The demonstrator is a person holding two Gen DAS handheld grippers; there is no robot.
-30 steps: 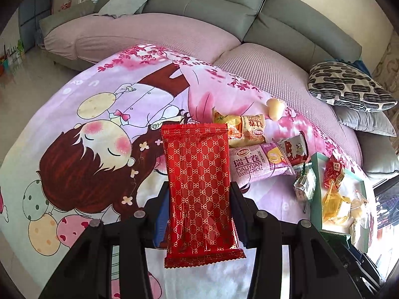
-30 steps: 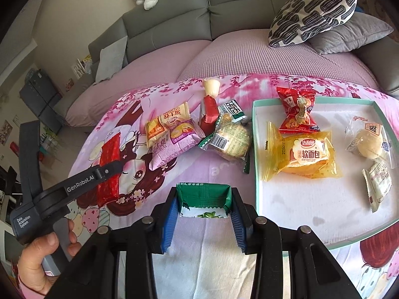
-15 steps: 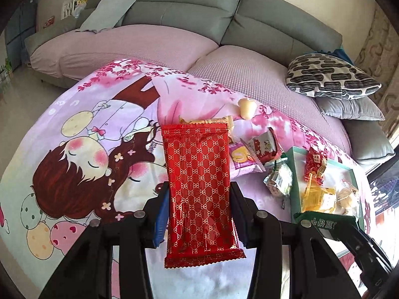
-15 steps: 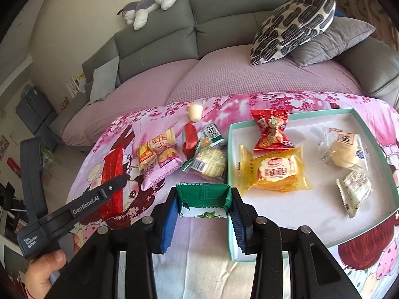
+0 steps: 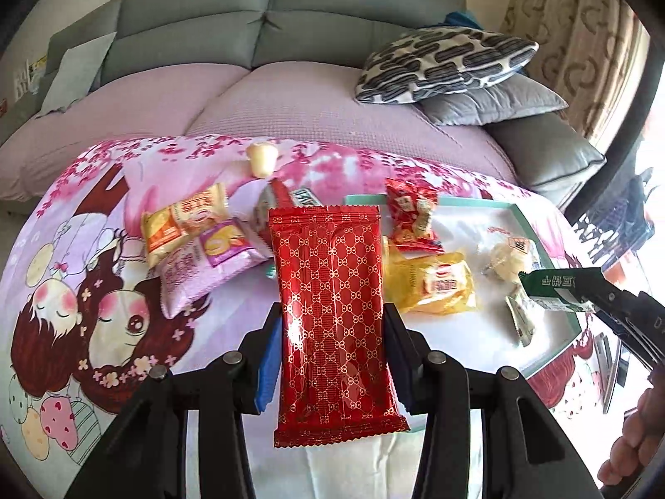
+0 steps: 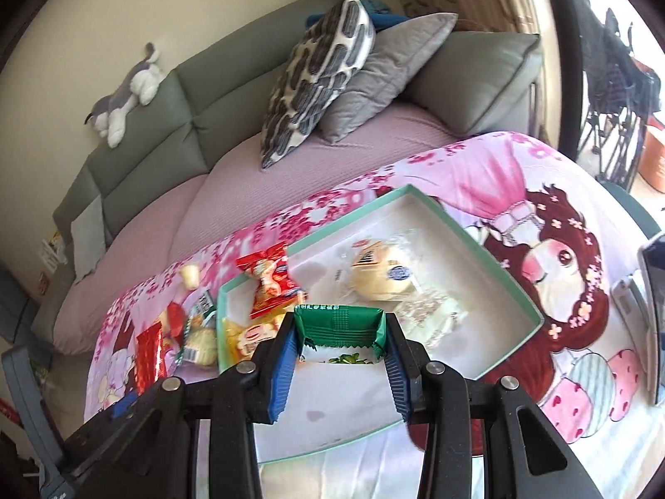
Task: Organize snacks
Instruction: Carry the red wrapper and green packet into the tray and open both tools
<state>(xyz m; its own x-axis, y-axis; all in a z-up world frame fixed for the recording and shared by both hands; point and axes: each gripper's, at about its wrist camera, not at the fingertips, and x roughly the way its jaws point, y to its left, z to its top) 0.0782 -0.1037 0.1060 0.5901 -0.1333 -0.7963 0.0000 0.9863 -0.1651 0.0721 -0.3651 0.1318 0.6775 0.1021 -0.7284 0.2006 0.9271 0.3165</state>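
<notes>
Red packet (image 5: pixel 332 312) clamped in left claw (image 5: pixel 330 357), angled downward over table

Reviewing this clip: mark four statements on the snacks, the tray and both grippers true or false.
1. The left gripper holds a red packet. True.
2. The right gripper is empty. False: its fingers clamp a green packet.
3. The tray already holds several snacks. True.
4. The purple packet lies inside the tray. False: it lies on the cloth beside the tray.
</notes>
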